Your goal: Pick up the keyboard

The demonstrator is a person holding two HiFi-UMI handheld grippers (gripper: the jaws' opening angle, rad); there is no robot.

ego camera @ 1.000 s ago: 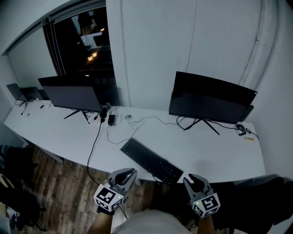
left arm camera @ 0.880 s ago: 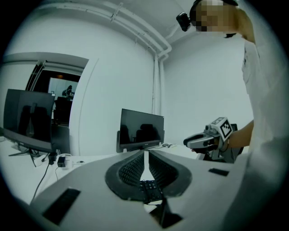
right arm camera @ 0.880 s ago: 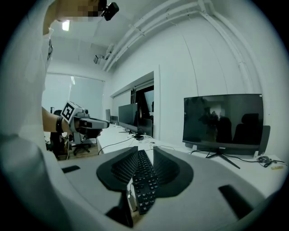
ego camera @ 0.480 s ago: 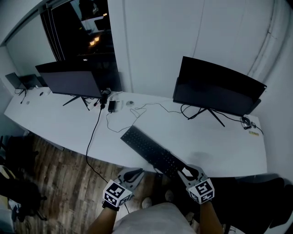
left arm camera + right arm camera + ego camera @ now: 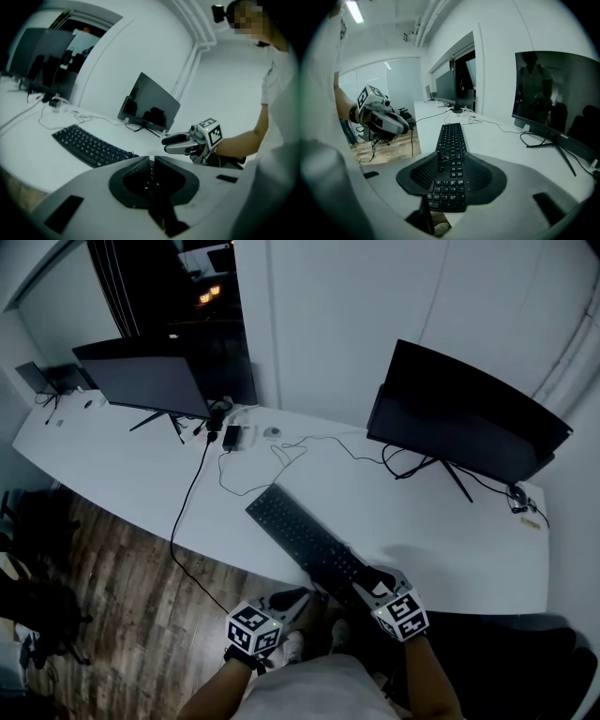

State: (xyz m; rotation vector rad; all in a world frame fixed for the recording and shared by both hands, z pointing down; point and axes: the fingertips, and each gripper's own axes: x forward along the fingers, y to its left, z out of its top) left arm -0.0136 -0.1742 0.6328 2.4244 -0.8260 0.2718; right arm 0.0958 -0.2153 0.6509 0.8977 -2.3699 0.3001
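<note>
A long black keyboard point(image 5: 305, 542) lies slantwise on the white desk point(image 5: 122, 498), its near end at the front edge. My right gripper point(image 5: 371, 581) is at that near end, and its jaws are opening. In the right gripper view the keyboard point(image 5: 452, 140) runs away from me, its near end lying between the two jaws of the right gripper point(image 5: 450, 180), with the pads apart from it. My left gripper point(image 5: 292, 597) hangs shut and empty just off the desk's front edge, left of the keyboard's end. The left gripper view shows the keyboard point(image 5: 89, 146) ahead on the left.
One dark monitor point(image 5: 466, 418) stands at the back right, another point(image 5: 145, 381) at the back left. Thin cables point(image 5: 281, 460) loop across the desk behind the keyboard, and one drops over the front edge. Wooden floor point(image 5: 122, 596) lies below the desk.
Both grippers have sunk and moved forward to the desk's front edge. The right gripper's jaws have spread and now stand round the keyboard's near end. The left gripper stays shut.
</note>
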